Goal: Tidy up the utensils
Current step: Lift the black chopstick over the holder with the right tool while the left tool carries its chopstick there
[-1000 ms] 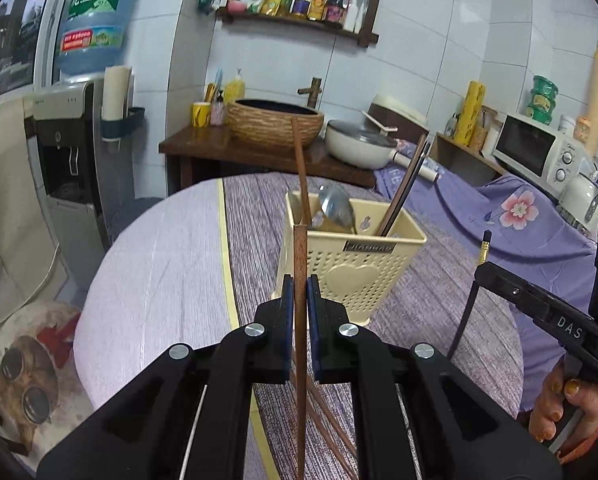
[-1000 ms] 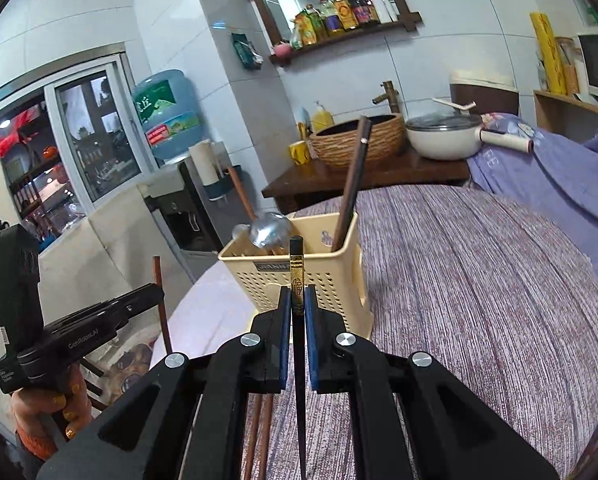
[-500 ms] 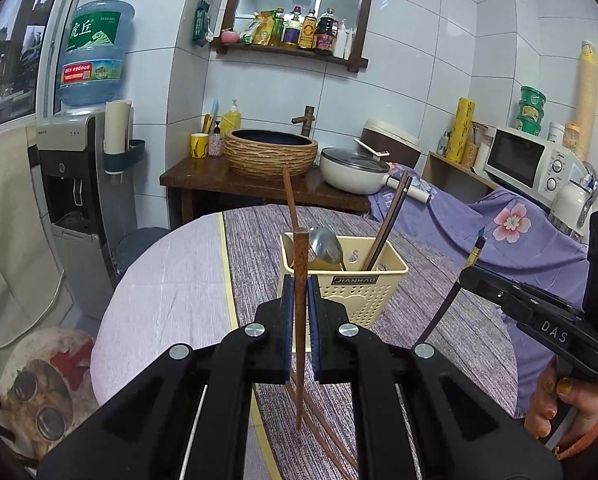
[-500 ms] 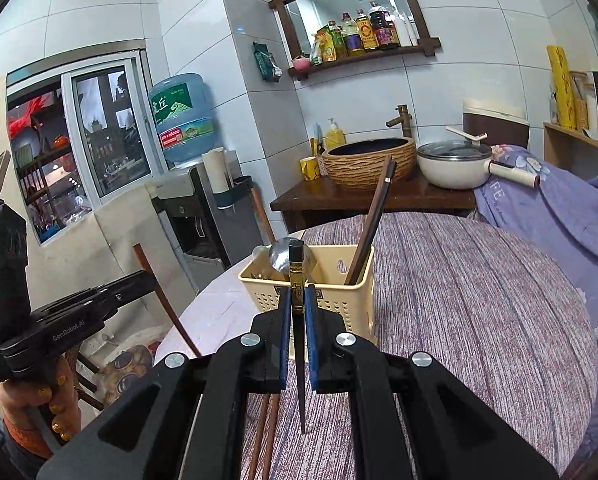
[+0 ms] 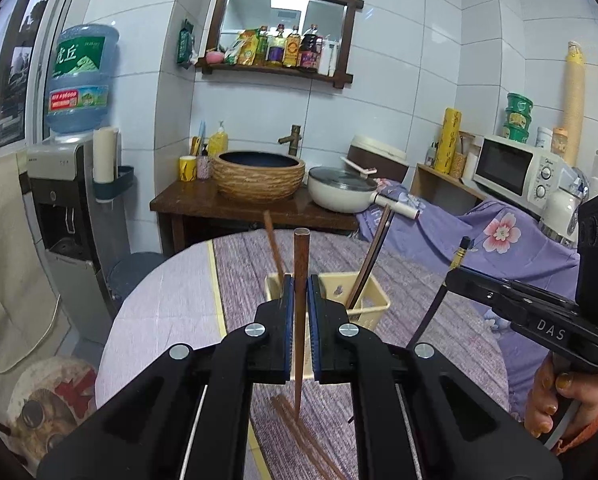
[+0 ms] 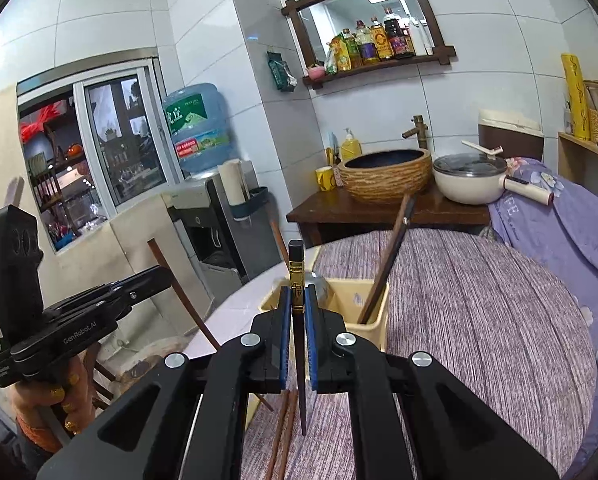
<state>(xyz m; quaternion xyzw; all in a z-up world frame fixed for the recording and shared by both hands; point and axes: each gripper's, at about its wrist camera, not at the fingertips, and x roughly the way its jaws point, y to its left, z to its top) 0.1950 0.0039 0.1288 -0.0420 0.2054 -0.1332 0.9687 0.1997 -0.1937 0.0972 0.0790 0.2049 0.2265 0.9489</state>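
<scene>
Left gripper [image 5: 297,296] clamps a reddish-brown wooden chopstick [image 5: 300,280], right gripper [image 6: 297,308] clamps a black gold-banded chopstick [image 6: 297,320], both raised above the table, just short of the cream perforated plastic basket [image 6: 373,320]. Risk: tips catching basket rim or leaning chopsticks inside, tipping the light basket

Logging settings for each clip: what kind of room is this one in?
Likely a home kitchen or dining corner: a microwave, a lidded pot beside a basin with a tap, and a water dispenser.
</scene>
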